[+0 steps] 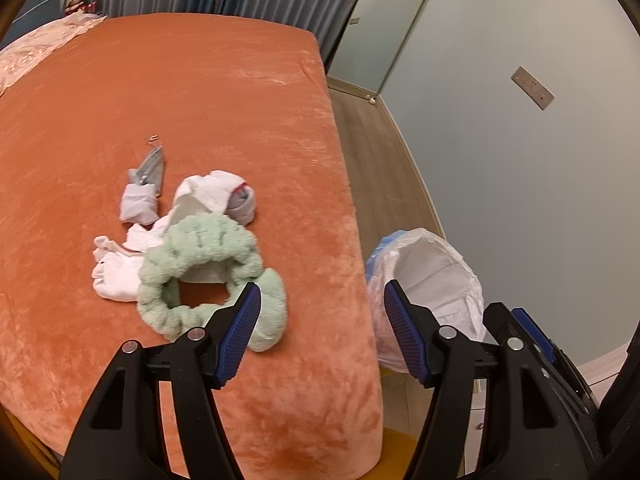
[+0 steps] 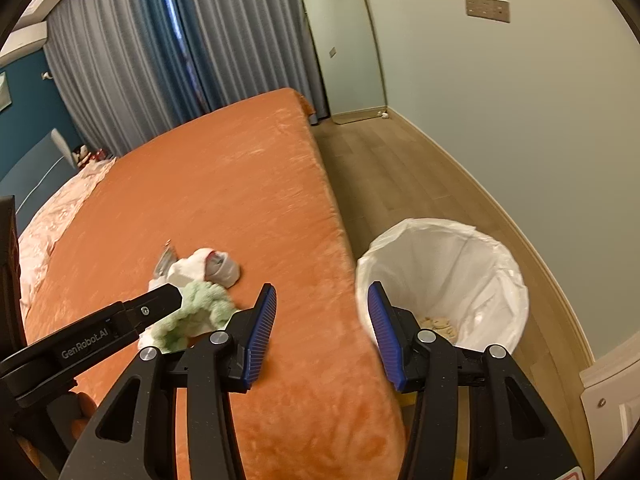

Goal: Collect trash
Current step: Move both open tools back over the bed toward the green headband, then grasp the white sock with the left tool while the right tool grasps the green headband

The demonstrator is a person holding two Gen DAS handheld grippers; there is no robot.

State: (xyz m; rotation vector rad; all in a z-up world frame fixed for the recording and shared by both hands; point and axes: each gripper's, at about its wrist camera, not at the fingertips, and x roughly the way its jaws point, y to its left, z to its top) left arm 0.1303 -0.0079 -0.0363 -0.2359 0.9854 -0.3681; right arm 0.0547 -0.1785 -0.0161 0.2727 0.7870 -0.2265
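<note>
A pile lies on the orange bed [image 1: 200,92]: a green fluffy headband [image 1: 208,276], white crumpled tissues [image 1: 116,268], a white and grey rolled sock [image 1: 236,196], a grey rolled sock [image 1: 138,206] and a silvery wrapper [image 1: 152,168]. My left gripper [image 1: 322,300] is open and empty, just right of the headband, above the bed edge. A bin with a white liner [image 2: 444,276] stands on the floor beside the bed, with beige trash [image 2: 438,326] inside. My right gripper [image 2: 322,312] is open and empty, between bed edge and bin. The pile [image 2: 200,284] shows there too.
Wooden floor [image 2: 384,184] runs between the bed and the pale wall. Grey-blue curtains [image 2: 160,60] hang behind the bed. A mirror [image 2: 344,40] leans in the corner. A pink quilt [image 1: 36,44] lies at the bed's far left. A white cabinet [image 2: 612,400] stands at lower right.
</note>
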